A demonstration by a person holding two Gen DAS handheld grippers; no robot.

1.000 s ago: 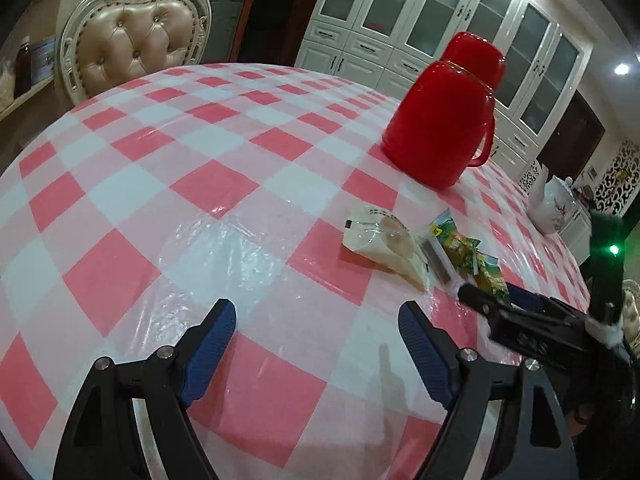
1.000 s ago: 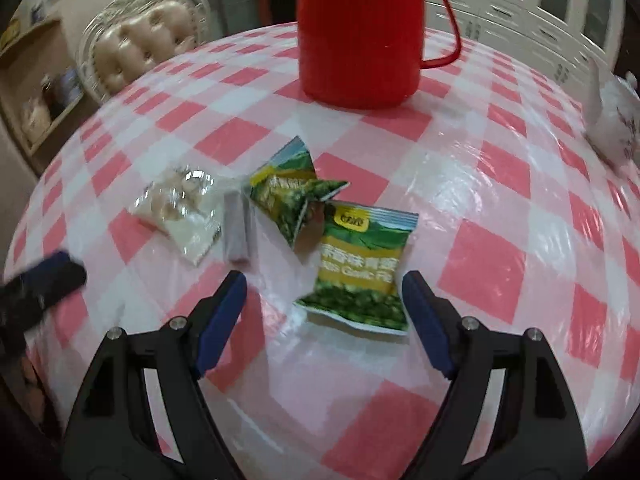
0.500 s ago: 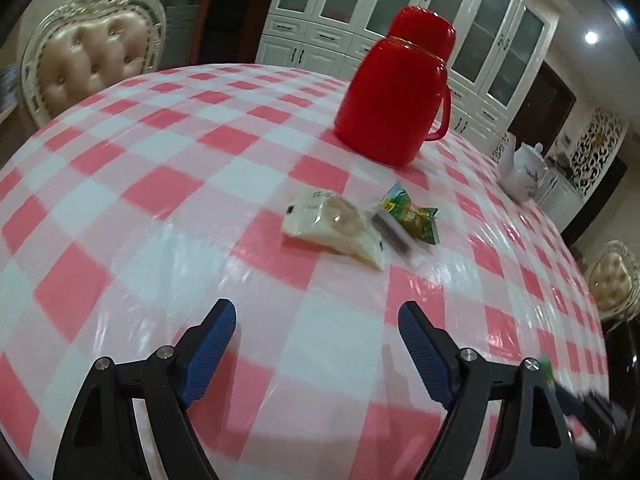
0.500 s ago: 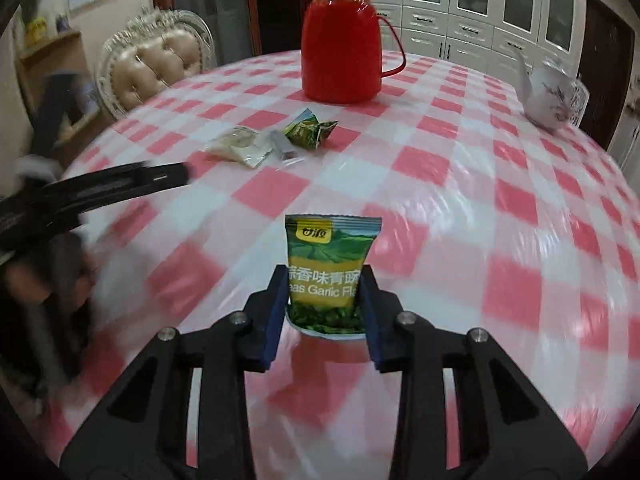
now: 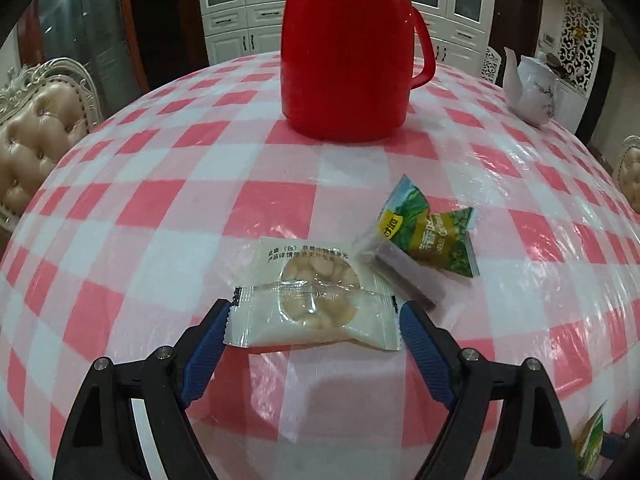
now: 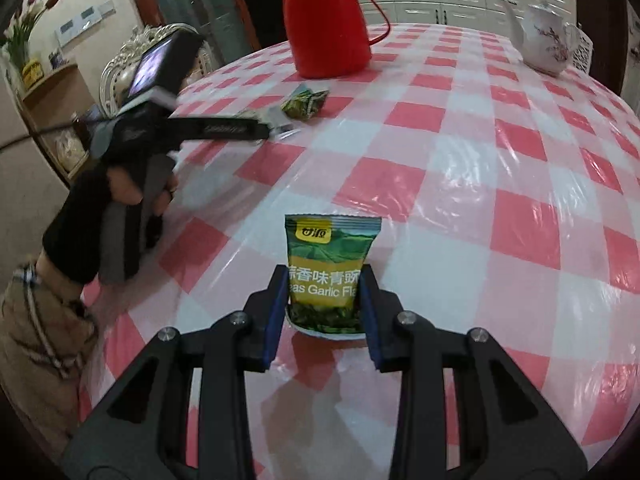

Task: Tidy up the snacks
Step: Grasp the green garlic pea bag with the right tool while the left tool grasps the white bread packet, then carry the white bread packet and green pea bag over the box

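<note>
Two hand-held grippers over a round table point(image 5: 120, 240) in red-and-white check, with the red flask point(image 5: 344, 52) as landmark. The right gripper point(image 6: 324, 300) is clamped on a green pea packet point(image 6: 330, 268), held upright well in front of the flask, near the table's front edge. The left gripper point(image 5: 314, 324) stands wide, its jaws flanking but apparently not pressing a pale biscuit packet point(image 5: 312, 312) that lies flat in front of the flask. Just right of it lie a clear-wrapped dark bar point(image 5: 400, 268) and a second green packet point(image 5: 432, 236). Judged step: one snack lifted, the next being approached; the left jaws must close squarely on the packet's short ends without crushing the biscuits. Only the right wrist view shows the person's gloved left hand point(image 6: 120, 196) on its handle and the whole white teapot point(image 6: 548, 40); only the left wrist view shows how the left jaws stand around the biscuit packet
</note>
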